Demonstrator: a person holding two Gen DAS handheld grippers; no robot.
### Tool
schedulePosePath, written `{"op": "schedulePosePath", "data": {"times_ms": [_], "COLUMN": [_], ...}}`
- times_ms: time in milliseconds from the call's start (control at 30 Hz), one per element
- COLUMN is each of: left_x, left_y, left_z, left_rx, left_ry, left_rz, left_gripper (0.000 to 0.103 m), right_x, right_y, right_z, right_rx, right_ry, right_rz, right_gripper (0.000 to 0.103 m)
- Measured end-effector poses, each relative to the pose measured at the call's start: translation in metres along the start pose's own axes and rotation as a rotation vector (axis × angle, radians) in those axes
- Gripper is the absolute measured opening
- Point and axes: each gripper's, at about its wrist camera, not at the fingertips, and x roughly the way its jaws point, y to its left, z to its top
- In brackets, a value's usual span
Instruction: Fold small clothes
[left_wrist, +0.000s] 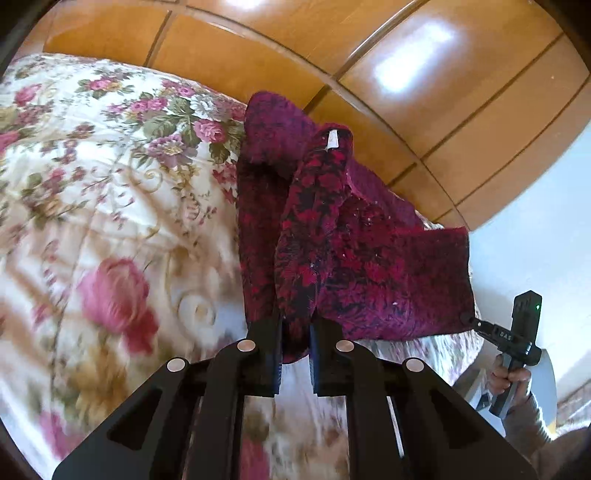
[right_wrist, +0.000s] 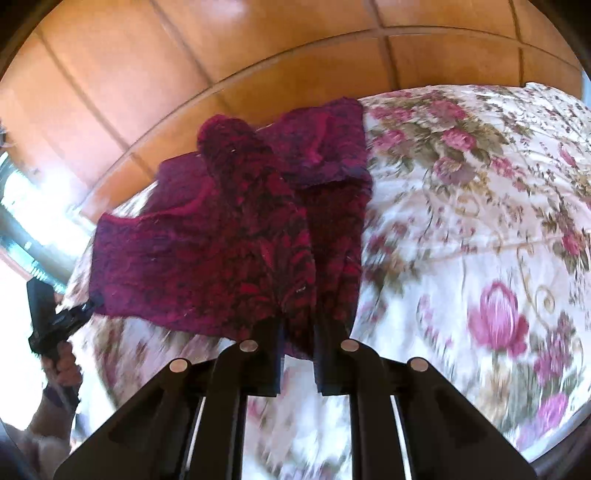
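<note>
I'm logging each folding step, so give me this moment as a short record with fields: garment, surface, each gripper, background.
garment: dark red patterned knit garment, bunched and lifted, a white tag near its top
surface: floral bedspread below it
left gripper: shut on one lower corner of the garment
right gripper: shut on the other lower corner; also seen from the left wrist camera at the cloth's far corner
background: glossy wooden panels behind the bed
image quality: motion blur on the bedspread
</note>
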Motion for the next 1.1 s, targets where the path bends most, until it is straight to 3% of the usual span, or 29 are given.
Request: {"op": "schedulePosePath", "data": {"times_ms": [233,367,400,433,500,567,667,767,867,933,1000,1100], "left_x": [-0.033,-0.026,-0.028,-0.033,-0.04,-0.043,-0.032,-0.004,0.018,0.025,0.019,-0.003], "left_y": [-0.003,0.001,0.005,0.01,0.015,0.015,0.007,0.003,-0.002,-0.009,-0.018,-0.023], "left_z": [-0.057,-0.06,-0.055,-0.049,-0.035,-0.019,-0.003,0.009,0.016,0.017,0.013,0.009], "left_rx": [-0.024,-0.052,-0.078,-0.099,-0.104,-0.074,-0.003,0.056,0.083,0.126,0.181,0.196], "left_ry": [0.084,0.099,0.097,0.073,0.01,-0.019,-0.006,0.051,0.08,0.095,0.059,-0.009], "left_rz": [0.012,0.047,0.015,0.004,0.026,0.027,0.022,0.033,0.022,0.009,0.043,0.034], "left_gripper": [0.01,0.016,0.022,0.037,0.052,0.052,0.052,0.052,0.051,0.02,0.015,0.013], "right_x": [-0.021,-0.012,-0.01,-0.008,-0.009,-0.013,-0.01,0.014,0.042,0.052,0.046,0.019], "right_y": [-0.005,-0.012,-0.009,-0.011,-0.008,0.001,0.02,0.035,0.039,0.035,0.03,0.035], "right_z": [-0.065,-0.072,-0.067,-0.062,-0.048,-0.036,-0.016,-0.001,0.004,0.003,0.001,-0.002], "right_rx": [-0.003,0.011,-0.003,-0.007,-0.026,-0.065,-0.131,-0.201,-0.231,-0.247,-0.228,-0.226], "right_ry": [0.147,0.181,0.176,0.165,0.121,0.061,-0.006,-0.014,0.036,0.069,0.067,0.035], "right_rz": [0.027,0.026,0.012,-0.009,-0.064,-0.088,-0.112,-0.145,-0.174,-0.215,-0.202,-0.159], "right_gripper": [0.011,0.014,0.026,0.033,0.064,0.068,0.068,0.066,0.044,0.021,0.016,0.014]}}
